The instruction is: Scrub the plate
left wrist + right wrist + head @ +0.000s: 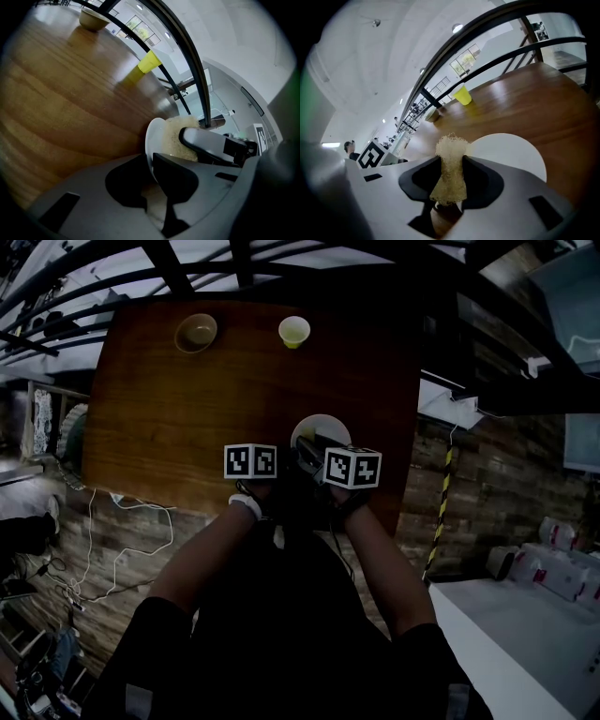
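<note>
A white plate (319, 427) lies near the front edge of the brown wooden table (187, 409). My left gripper (151, 164) is shut on the plate's rim (151, 140), which shows edge-on between its jaws. My right gripper (451, 163) is shut on a pale, fibrous scrub pad (449, 149). The pad (174, 136) rests against the plate's upper face (511, 150). In the head view both grippers, left (284, 458) and right (322, 452), sit close together at the plate's near side, their jaws mostly hidden under the marker cubes.
A tan bowl (196, 333) and a yellow cup (294, 331) stand at the far side of the table. A dark railing (187, 56) runs beyond the far edge. The table's front edge lies just below the grippers, with cables on the floor at left.
</note>
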